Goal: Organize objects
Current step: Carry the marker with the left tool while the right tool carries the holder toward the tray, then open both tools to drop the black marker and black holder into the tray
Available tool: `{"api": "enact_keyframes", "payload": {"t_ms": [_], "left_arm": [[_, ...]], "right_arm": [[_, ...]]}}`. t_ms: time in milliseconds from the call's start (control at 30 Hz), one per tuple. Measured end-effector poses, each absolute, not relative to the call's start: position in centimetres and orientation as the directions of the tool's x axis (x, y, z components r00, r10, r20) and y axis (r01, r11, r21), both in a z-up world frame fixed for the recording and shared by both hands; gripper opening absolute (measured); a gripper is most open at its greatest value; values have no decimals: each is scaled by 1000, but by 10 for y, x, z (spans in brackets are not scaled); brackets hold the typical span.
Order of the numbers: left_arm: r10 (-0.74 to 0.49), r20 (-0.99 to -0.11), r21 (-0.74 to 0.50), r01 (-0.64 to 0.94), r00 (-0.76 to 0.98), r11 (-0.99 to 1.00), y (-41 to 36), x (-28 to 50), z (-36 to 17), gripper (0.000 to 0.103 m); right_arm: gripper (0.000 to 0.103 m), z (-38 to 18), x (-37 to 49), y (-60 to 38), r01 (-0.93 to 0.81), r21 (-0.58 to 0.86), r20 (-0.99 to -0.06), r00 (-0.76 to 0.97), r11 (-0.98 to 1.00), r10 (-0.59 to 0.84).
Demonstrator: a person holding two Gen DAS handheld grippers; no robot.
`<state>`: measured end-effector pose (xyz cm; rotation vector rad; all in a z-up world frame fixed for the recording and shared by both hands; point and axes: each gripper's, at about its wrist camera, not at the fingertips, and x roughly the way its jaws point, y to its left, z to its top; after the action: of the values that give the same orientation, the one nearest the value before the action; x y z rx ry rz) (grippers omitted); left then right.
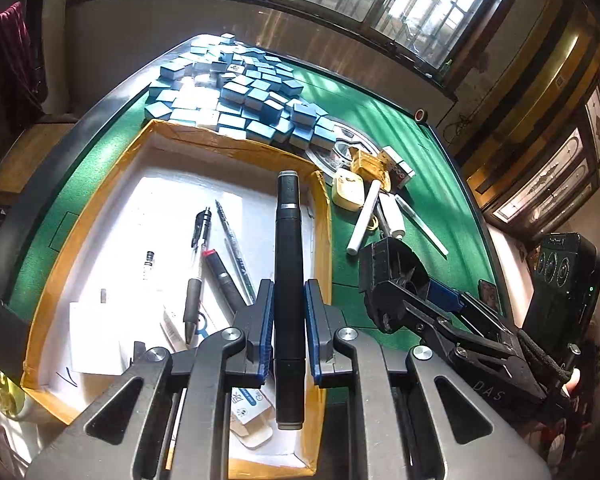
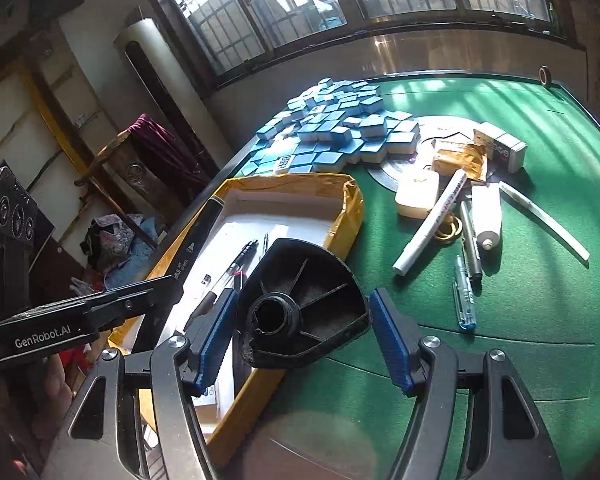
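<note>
green felt covers the table (image 1: 400, 120), and on it stands a shallow cardboard box (image 1: 236, 152) with yellow-brown tape on the rim and a white inside. the left gripper (image 1: 288, 332) is clamped on a long black marker (image 1: 289, 280); the blue pads press it from both sides, and the marker points forward above the right part of the box. inside the box lie some pens (image 1: 198, 264), a paper and a small carton.

the right gripper (image 2: 300, 336) is closed on a black tape dispenser (image 2: 304, 308), a rounded shell with a round hub and ribs in it. its left pad touches the shell; the right pad is at the edge, but i cannot tell if it presses. the dispenser hangs above the right rim of the box, near the felt.

to the right, on the felt, lie a white marker (image 2: 432, 220), a white tube (image 2: 487, 216), a blue pen (image 2: 464, 296), rubber bands and a pale yellow case (image 2: 416, 196). behind the box is a heap of blue mahjong tiles (image 2: 340, 128).
</note>
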<state>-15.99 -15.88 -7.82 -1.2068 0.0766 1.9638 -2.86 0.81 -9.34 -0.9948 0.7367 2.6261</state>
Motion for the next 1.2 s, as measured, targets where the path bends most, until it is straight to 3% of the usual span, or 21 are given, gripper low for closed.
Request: {"api": "enact_keyframes", "payload": {"t_ms": [500, 1200], "left_arm": [[545, -808, -353, -558, -223, -751, -173, -246, -118, 12], [444, -883, -275, -597, -154, -754, -137, -278, -160, 12]], "right_arm": [[62, -115, -107, -3, -383, 327, -742, -671, -864, 16], [62, -140, -175, -8, -471, 49, -851, -482, -881, 210]]}}
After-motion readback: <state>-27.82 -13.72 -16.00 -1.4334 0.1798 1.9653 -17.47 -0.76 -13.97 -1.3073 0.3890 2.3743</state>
